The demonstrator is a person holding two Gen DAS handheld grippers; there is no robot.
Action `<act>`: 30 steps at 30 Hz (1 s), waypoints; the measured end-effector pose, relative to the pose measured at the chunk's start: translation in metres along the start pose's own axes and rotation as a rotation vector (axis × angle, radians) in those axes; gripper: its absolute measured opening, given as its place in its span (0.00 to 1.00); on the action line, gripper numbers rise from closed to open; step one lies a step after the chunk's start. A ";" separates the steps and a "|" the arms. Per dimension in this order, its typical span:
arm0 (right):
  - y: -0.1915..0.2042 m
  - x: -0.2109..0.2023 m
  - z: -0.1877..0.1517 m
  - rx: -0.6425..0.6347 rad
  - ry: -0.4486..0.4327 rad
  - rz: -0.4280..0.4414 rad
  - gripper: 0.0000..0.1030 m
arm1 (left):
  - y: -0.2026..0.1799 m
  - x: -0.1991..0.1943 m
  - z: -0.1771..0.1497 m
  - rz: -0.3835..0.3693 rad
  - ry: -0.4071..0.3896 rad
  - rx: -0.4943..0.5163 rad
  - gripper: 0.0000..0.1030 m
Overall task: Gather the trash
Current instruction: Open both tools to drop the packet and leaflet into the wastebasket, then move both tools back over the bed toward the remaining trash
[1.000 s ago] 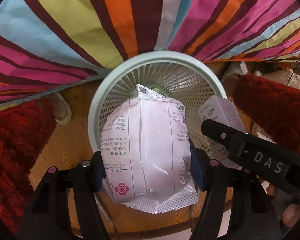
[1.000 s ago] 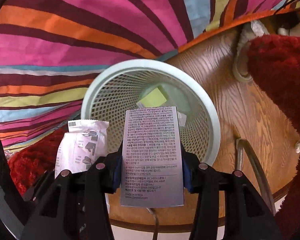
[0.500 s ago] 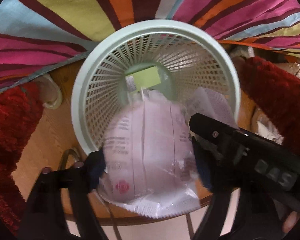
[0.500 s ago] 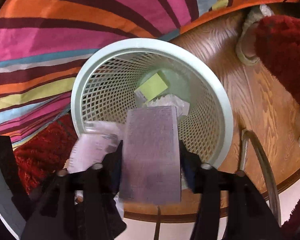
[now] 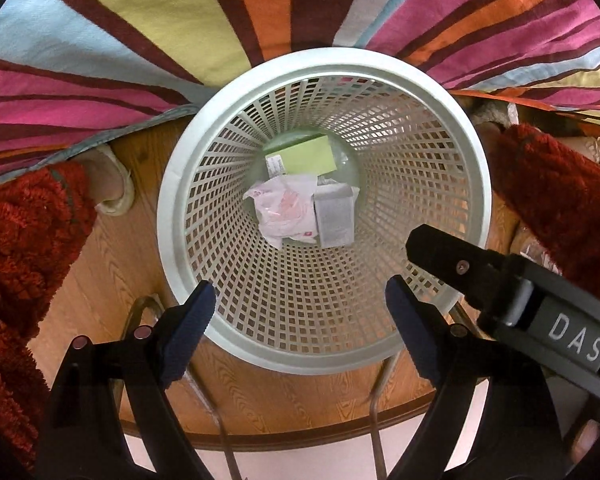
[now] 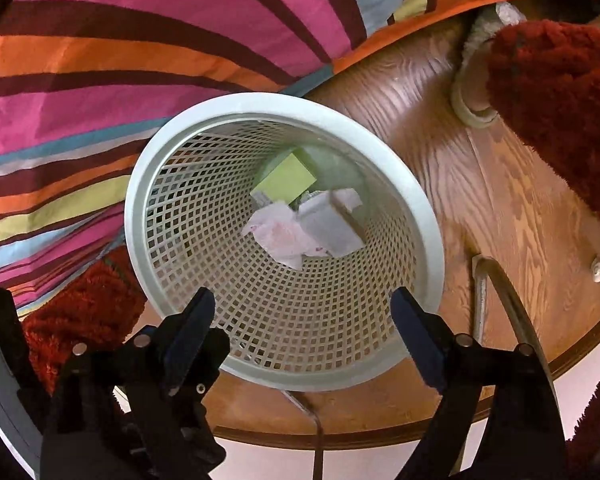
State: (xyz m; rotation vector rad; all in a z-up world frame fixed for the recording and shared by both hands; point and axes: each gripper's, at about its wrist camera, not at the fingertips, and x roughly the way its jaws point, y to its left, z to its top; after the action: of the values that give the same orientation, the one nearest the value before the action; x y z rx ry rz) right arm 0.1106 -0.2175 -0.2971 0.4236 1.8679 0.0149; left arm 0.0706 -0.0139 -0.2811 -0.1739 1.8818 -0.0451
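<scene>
Both tongs stood open and empty over the mesh basket (image 5: 476, 184). Right tongs (image 6: 302, 306) had just been opening. The white packet (image 5: 284, 212) and grey box (image 5: 334, 216) lay at the basket bottom beside a green box (image 5: 310, 156). Left view alone showed the right tongs' arm at lower right; left tongs (image 5: 300, 300). Right view alone showed more wooden table (image 6: 500, 200) at right.

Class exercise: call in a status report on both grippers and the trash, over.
Left gripper and right gripper open, jaws just opened, nothing between them. White packet and grey box lie in the basket by a green box. Nothing in the way.
</scene>
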 end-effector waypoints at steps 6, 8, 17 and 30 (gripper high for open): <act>-0.002 -0.005 -0.002 0.005 -0.009 0.001 0.83 | 0.006 -0.003 -0.004 0.008 -0.001 -0.014 0.82; -0.003 -0.006 -0.004 0.005 -0.009 0.005 0.83 | 0.008 -0.004 -0.007 0.006 0.003 -0.020 0.82; -0.002 -0.024 -0.009 -0.018 -0.073 0.010 0.83 | 0.012 -0.021 -0.016 -0.003 -0.053 -0.037 0.82; 0.013 -0.079 -0.027 -0.122 -0.319 0.009 0.83 | 0.007 -0.077 -0.037 0.007 -0.279 -0.018 0.82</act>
State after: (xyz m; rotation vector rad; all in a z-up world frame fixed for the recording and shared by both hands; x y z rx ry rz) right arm 0.1113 -0.2235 -0.2129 0.3287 1.5420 0.0639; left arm 0.0585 0.0017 -0.1976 -0.1765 1.6044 0.0010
